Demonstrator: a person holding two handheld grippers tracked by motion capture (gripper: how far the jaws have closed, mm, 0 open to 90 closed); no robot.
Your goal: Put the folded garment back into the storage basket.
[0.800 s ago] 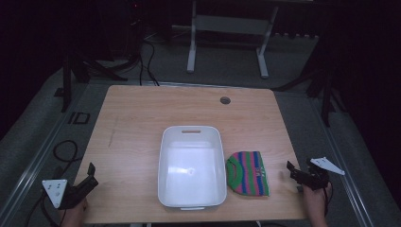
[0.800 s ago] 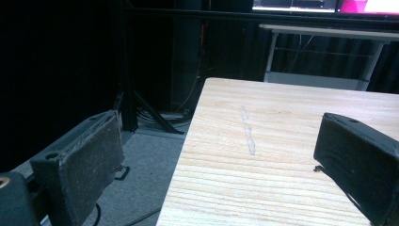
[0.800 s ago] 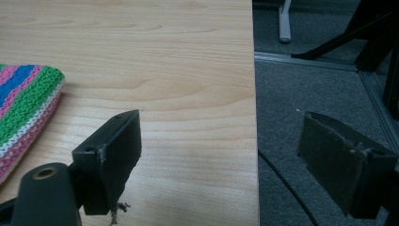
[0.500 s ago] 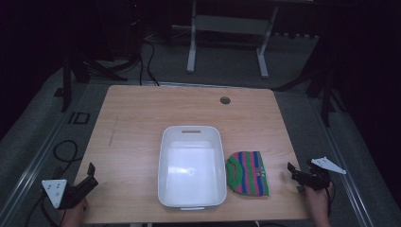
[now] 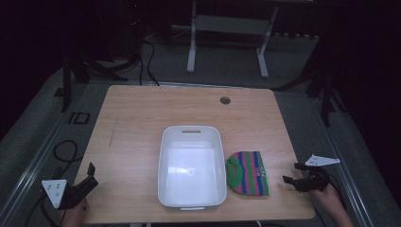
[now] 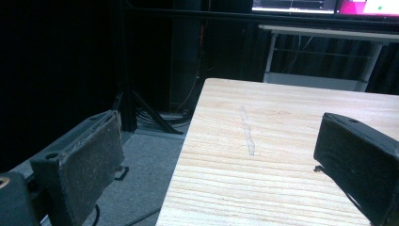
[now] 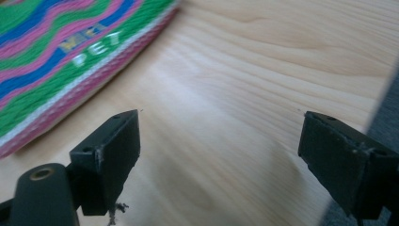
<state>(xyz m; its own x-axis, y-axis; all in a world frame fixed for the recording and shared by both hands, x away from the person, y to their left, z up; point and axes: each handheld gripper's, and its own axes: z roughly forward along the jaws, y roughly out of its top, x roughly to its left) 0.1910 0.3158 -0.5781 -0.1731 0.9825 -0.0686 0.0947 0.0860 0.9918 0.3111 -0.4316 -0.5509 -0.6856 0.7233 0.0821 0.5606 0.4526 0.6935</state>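
My right gripper [image 5: 294, 178] sits low over the near right corner of the table [image 5: 142, 109], its jaws pointing left toward the knit [image 5: 248, 173]. The jaws stand wide apart and have hold of nothing; in the right gripper view I see bare wood between them.

The knit is a small striped piece in green, pink and blue, lying flat on the table. It lies just left of my right gripper, near but not touching. In the right gripper view the knit [image 7: 56, 52] fills the upper left corner, beyond my left-hand jaw and clear of it, with pale lettering on one stripe and a pink ribbed edge facing me. None of it lies between the jaws.

On its other side the knit lies right beside the white tub [image 5: 191, 166], its left edge at the tub's right wall; whether the two touch I cannot tell. The tub stands in the middle of the near half of the table, with the knit outside it.

My left gripper [image 5: 84, 182] is at the near left corner, well apart from the knit, with the tub between them. In the left gripper view its jaws are also wide apart and hold nothing; one hangs past the table's edge, over the floor, the other over wood.
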